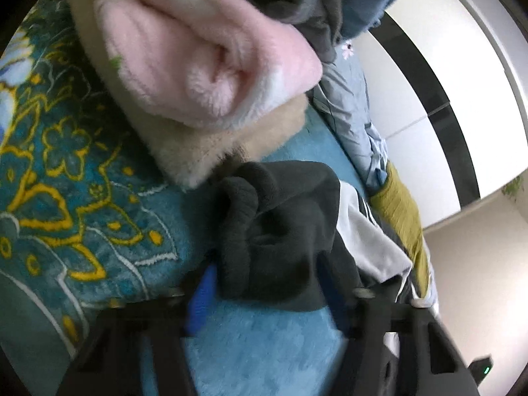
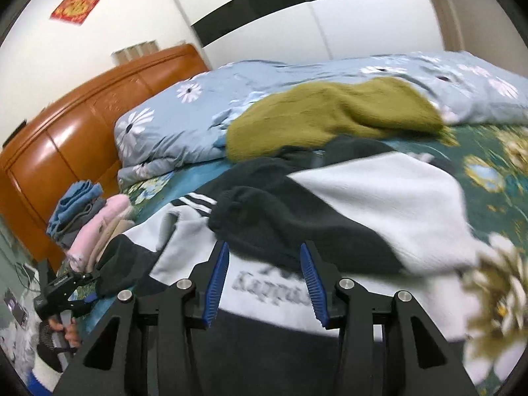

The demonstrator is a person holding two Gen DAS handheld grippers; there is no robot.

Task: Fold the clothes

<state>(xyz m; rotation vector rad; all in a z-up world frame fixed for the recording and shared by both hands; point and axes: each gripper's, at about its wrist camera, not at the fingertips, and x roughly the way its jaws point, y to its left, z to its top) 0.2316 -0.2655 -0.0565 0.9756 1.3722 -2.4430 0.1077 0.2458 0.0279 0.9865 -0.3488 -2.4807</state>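
Note:
A black-and-white sweatshirt [image 2: 379, 194] with grey lettering lies spread on the bed. Its black cuffed sleeve [image 1: 277, 227] lies between the blue pads of my left gripper [image 1: 267, 283], whose jaws stand wide around the bunched cloth. My right gripper [image 2: 264, 264] is open just above the white chest of the sweatshirt, with a black sleeve cuff [image 2: 237, 211] in front of its fingertips. The left gripper also shows in the right wrist view [image 2: 76, 283], at the sweatshirt's left sleeve end.
A stack of folded clothes, pink [image 1: 198, 66] on beige, with grey and blue ones, sits by the left gripper. An olive sweater [image 2: 330, 115] and a light-blue flowered duvet [image 2: 198, 122] lie further back. A wooden headboard [image 2: 66, 138] and white wardrobe doors [image 1: 429, 49] border the teal flowered bedspread [image 1: 66, 181].

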